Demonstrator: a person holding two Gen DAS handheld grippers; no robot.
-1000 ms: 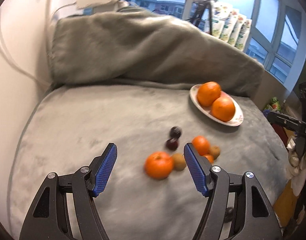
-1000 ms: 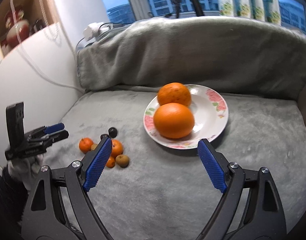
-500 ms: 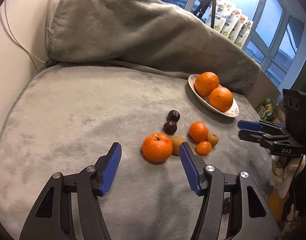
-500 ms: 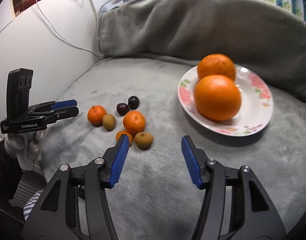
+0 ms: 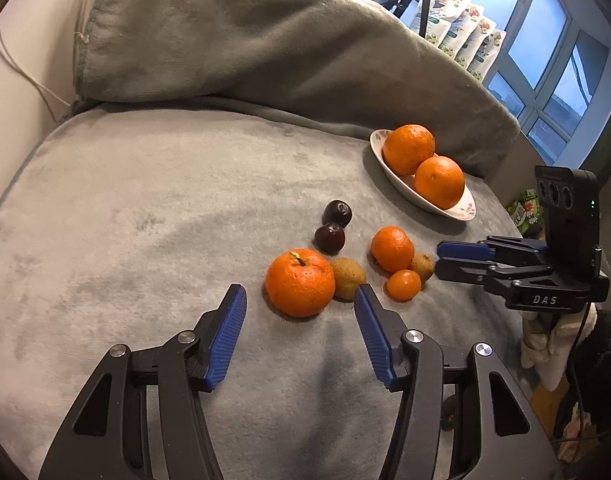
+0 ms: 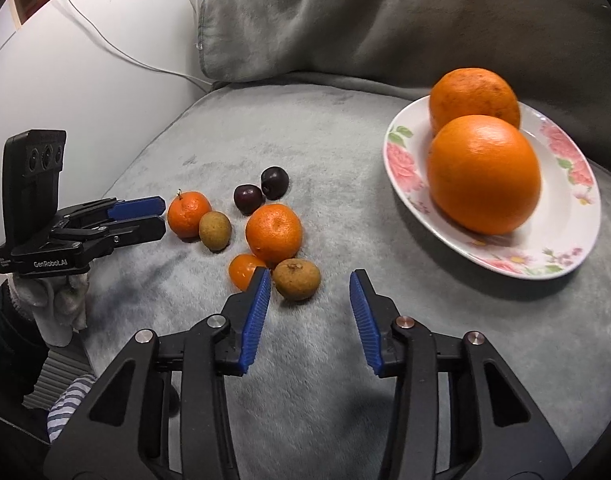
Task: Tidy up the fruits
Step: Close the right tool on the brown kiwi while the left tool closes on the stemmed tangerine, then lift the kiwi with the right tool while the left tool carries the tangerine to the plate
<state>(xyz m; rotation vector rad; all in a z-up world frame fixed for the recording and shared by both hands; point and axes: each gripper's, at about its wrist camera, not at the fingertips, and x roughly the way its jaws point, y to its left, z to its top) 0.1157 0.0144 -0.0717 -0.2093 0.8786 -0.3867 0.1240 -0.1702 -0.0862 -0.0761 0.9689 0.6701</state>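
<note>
**Both grippers poised over loose fruit on the grey blanket**

The left gripper (image 5: 300, 340) hung low over the soft grey plush blanket (image 5: 145, 220), its blue ribbed fingers (image 5: 225, 340) apart with nothing between them; they had just been closing a little. Just beyond their tips lay a stemmed orange mandarin (image 5: 299, 282), touching a brownish-green round kiwi-like fruit (image 5: 347, 278) on its right.

The right gripper (image 6: 310, 316) also pointed down at the blanket, its fingers spread and empty, though they had just been narrowing sharply. Just ahead of the gap lay a second brown-green round fruit (image 6: 296, 279), near the left finger's tip, and a tiny orange kumquat-sized fruit (image 6: 243, 270) sat partly behind that finger.

A medium orange mandarin (image 6: 273, 233) touched both of those. Farther on, two dark purple plums (image 6: 261, 190) rested side by side, nearly touching.

Well apart, toward the back, stood a white plate with pink flower print (image 6: 401, 160), carrying two large oranges (image 6: 483, 174), one behind the other and touching. Behind it the blanket rose in a draped grey hump (image 5: 265, 52), and at the far edge of the left view a row of printed white pouches (image 5: 461, 44) stood by the window (image 5: 545, 40).

Each gripper showed in the other's camera, held by a hand in a white glove (image 6: 57, 304).
</note>
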